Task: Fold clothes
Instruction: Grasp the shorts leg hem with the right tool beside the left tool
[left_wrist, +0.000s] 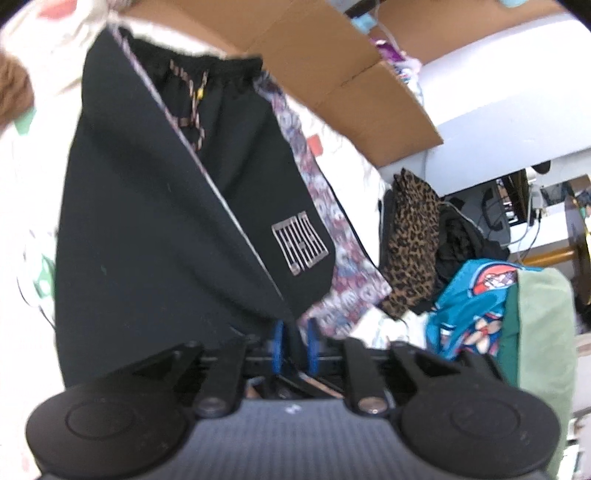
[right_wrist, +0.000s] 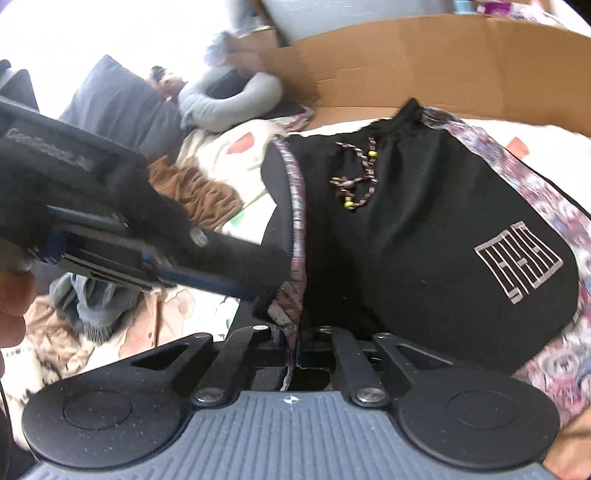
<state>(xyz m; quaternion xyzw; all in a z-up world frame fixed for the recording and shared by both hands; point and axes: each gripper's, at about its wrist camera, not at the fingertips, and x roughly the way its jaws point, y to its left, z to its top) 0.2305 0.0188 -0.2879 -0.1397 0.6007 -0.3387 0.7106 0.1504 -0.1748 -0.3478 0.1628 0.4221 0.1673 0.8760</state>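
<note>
On the bed, near the cardboard (right_wrist: 424, 48), lie the shorts (right_wrist: 424, 229), one leg folded over. We clamp their near hem in the right gripper (right_wrist: 293, 354); the left gripper (left_wrist: 295, 347), part-open around cloth, appears to be letting go.

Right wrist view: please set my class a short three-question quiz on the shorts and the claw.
1. True or false: the right claw is shut on the shorts.
2. What colour are the beads on the drawstring?
3. What stands beyond the shorts? A cardboard; B a ladder; C a bicycle.
Key: 1 true; 2 yellow; 3 A.
</note>
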